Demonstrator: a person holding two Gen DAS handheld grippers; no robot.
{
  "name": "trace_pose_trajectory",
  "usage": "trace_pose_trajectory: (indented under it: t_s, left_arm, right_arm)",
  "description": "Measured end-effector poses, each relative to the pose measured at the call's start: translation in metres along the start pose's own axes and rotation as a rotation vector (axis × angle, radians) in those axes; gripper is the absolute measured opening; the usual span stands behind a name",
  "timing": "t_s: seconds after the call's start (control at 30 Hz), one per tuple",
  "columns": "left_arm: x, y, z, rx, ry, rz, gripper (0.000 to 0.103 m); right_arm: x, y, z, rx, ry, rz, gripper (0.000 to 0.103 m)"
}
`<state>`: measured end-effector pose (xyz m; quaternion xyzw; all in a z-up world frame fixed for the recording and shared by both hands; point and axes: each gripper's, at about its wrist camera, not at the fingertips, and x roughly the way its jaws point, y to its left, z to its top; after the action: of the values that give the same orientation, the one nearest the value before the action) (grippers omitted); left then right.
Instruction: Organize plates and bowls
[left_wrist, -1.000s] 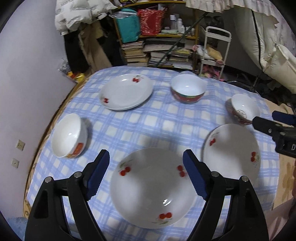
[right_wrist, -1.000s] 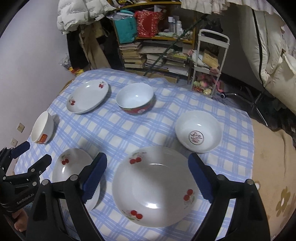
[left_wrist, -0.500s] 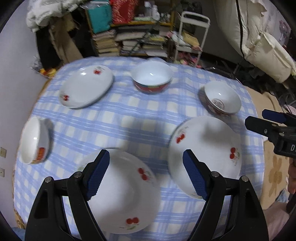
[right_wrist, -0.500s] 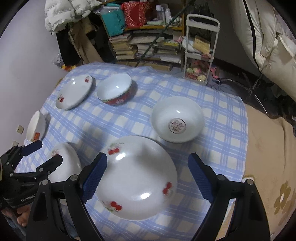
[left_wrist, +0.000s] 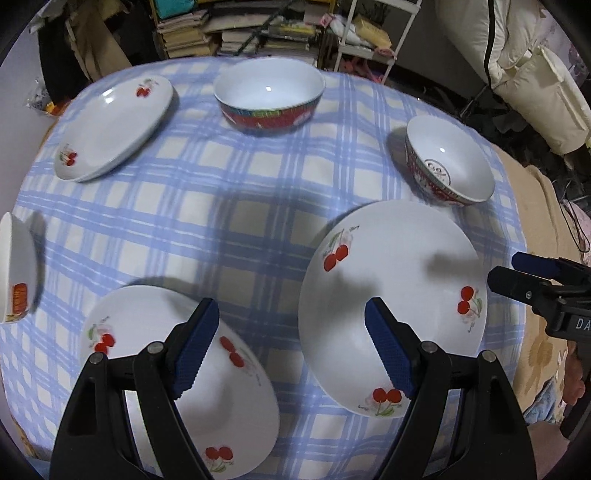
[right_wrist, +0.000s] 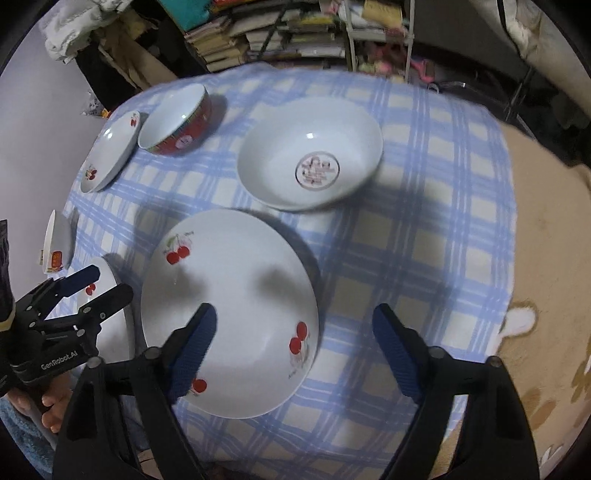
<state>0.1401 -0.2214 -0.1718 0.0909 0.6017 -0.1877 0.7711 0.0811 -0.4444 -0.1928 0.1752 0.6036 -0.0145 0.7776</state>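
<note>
Overhead, both tools look steeply down at a round bench (left_wrist: 236, 206) draped in a blue-and-cream checked cloth. Landmark: the big plate (left_wrist: 391, 306), glossy white, shallow and round, with red cherry sprigs near its rim, at the bench's near right. Just left of it, not touching, lies a second cherry plate (left_wrist: 177, 380); a third plate (left_wrist: 114, 125) of the same pattern sits well beyond, at the far left. Directly beyond the big plate stands a small white bowl (left_wrist: 448, 164) with a red patterned outside and a round emblem inside. Farther back and left is a deeper bowl (left_wrist: 269, 98), white inside, red-banded outside. At the left edge, well apart, a white bowl (left_wrist: 16, 269) with an orange label shows only partly.

The left tool (left_wrist: 291, 349) hangs with jaws wide, nothing between them, over the gap between the two near plates. The right tool (right_wrist: 295, 352) has its ridged blue pads (right_wrist: 192, 347) closing, still apart, straddling the big plate's right rim without touching it.
</note>
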Motion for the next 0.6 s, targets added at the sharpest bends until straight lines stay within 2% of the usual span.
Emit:
trace_pose_trajectory:
  t_s: [0.07,0.17,0.27,0.43,0.5,0.53,0.6]
  left_arm:
    - [0.007,0.0,0.001,0.0,0.015,-0.003,0.08]
    - [0.014,-0.002,0.001,0.002,0.03,-0.005,0.078]
    - [0.019,-0.004,0.002,0.01,0.043,-0.017,0.07]
    - [0.03,-0.005,0.002,0.003,0.074,-0.043,0.045]
    - [0.032,-0.007,0.001,0.011,0.076,-0.046,0.042]
    - [0.033,-0.007,0.001,0.011,0.078,-0.053,0.041]
    - [0.036,-0.009,0.0,0.009,0.088,-0.069,0.038]
  right_arm:
    - [0.006,-0.001,0.0,-0.011,0.018,0.005,0.085]
    - [0.015,-0.002,0.0,-0.026,0.039,0.003,0.071]
    - [0.021,-0.003,0.0,-0.042,0.053,-0.013,0.063]
    - [0.031,-0.006,-0.001,-0.049,0.074,-0.023,0.04]
    - [0.033,-0.008,-0.001,-0.043,0.08,-0.007,0.022]
    - [0.035,-0.008,-0.001,-0.04,0.087,0.0,0.017]
    - [0.038,-0.009,0.0,-0.036,0.088,0.005,0.014]
